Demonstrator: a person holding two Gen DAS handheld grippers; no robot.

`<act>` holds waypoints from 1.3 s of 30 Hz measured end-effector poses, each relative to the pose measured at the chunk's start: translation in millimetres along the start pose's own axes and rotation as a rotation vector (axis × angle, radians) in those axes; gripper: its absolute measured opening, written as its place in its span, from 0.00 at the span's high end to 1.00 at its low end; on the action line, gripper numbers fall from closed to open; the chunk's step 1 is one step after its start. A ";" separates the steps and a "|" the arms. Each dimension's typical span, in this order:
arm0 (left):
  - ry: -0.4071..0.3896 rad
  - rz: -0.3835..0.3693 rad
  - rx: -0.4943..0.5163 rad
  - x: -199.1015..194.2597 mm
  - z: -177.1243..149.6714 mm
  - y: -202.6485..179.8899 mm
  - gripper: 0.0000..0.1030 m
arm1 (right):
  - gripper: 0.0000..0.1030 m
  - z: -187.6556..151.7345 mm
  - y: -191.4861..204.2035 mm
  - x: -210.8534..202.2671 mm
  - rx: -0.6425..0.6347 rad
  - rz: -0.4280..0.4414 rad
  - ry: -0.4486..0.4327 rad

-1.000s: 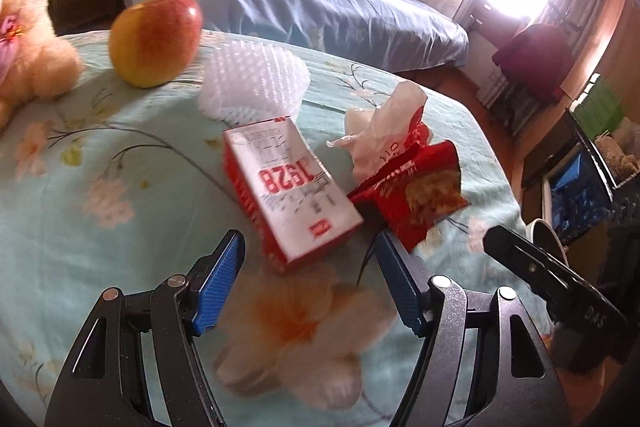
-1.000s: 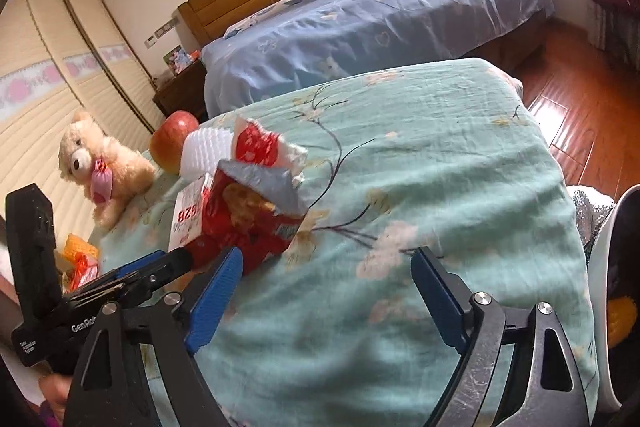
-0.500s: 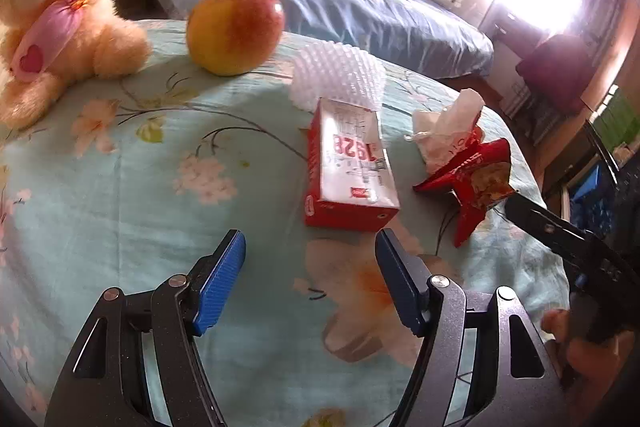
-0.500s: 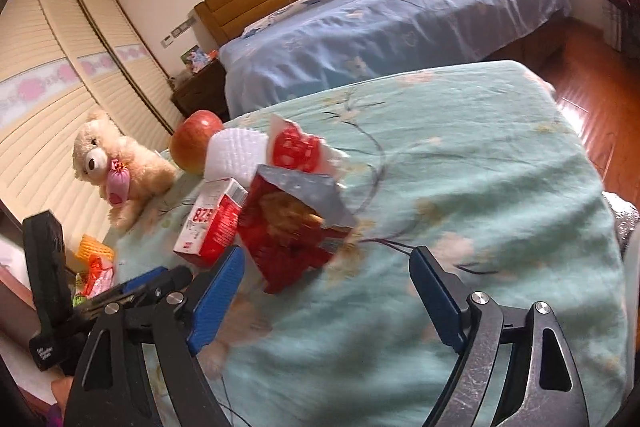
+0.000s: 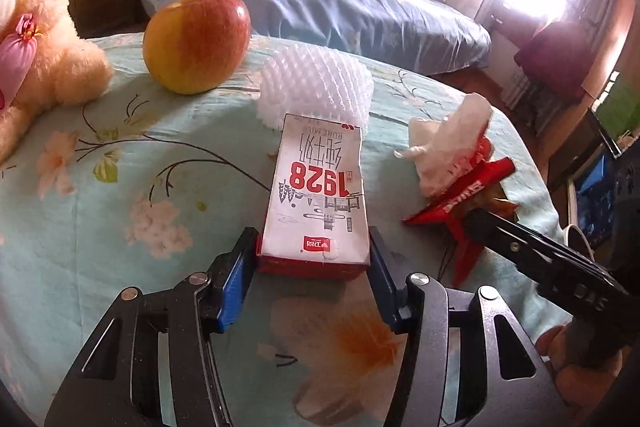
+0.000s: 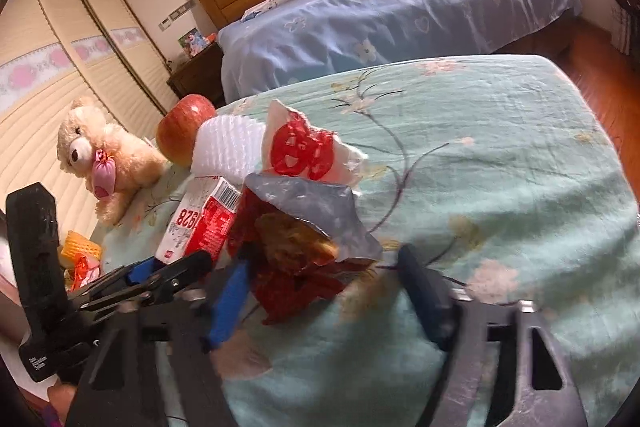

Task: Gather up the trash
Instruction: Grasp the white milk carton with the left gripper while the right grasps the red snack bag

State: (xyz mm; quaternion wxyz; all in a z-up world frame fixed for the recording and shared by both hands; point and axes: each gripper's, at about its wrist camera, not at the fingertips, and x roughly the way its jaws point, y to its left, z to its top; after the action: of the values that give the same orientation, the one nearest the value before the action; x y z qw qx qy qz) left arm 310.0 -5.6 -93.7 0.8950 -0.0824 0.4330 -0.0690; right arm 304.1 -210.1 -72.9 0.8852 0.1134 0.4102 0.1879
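Observation:
A red and white milk carton [image 5: 318, 203] marked 1928 lies flat on the floral table cloth. My left gripper [image 5: 310, 263] is open, its blue pads either side of the carton's near end. A torn red snack bag [image 6: 304, 247] stands right of the carton, with a crumpled white wrapper [image 6: 304, 151] behind it. My right gripper [image 6: 320, 291] is open around the bag's base. The bag [image 5: 468, 199] and wrapper [image 5: 448, 147] also show in the left wrist view, as does the right gripper [image 5: 532, 247]. The carton [image 6: 200, 223] shows in the right wrist view.
A white foam fruit net [image 5: 316, 87] lies just behind the carton, an apple [image 5: 196, 43] behind that, and a teddy bear [image 5: 36, 51] at far left. A blue bed [image 6: 380, 11] stands beyond the table. The table's edge [image 5: 536, 187] drops off at the right.
My left gripper has moved forward until its pads flank the carton's near end. My right gripper has moved forward around the snack bag.

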 end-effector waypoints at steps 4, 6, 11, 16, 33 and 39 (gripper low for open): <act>-0.019 -0.006 0.012 -10.7 -7.2 -1.6 0.50 | 0.78 -3.3 8.1 -2.9 -0.026 0.011 0.002; -0.024 -0.009 0.012 -16.2 -10.8 -2.8 0.50 | 0.78 -7.8 8.1 -9.4 -0.027 0.007 -0.009; -0.036 -0.041 0.037 -37.3 -26.7 -16.1 0.50 | 0.79 -21.2 2.2 -29.3 -0.003 0.017 -0.029; -0.034 -0.083 0.082 -54.3 -45.4 -41.2 0.50 | 0.79 -34.3 -7.4 -57.0 0.006 -0.009 -0.061; -0.017 -0.189 0.272 -78.0 -86.2 -148.1 0.50 | 0.78 -85.4 -64.2 -146.3 0.092 -0.149 -0.162; -0.014 -0.211 0.327 -81.0 -95.4 -175.2 0.50 | 0.78 -98.5 -81.3 -169.6 0.125 -0.175 -0.193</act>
State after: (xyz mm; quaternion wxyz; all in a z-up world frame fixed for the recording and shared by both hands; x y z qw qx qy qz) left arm 176.0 -169.3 -53.8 0.8873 0.0185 0.3986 -0.2311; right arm 147.3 -351.1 -48.6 0.9247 0.1497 0.3426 0.0724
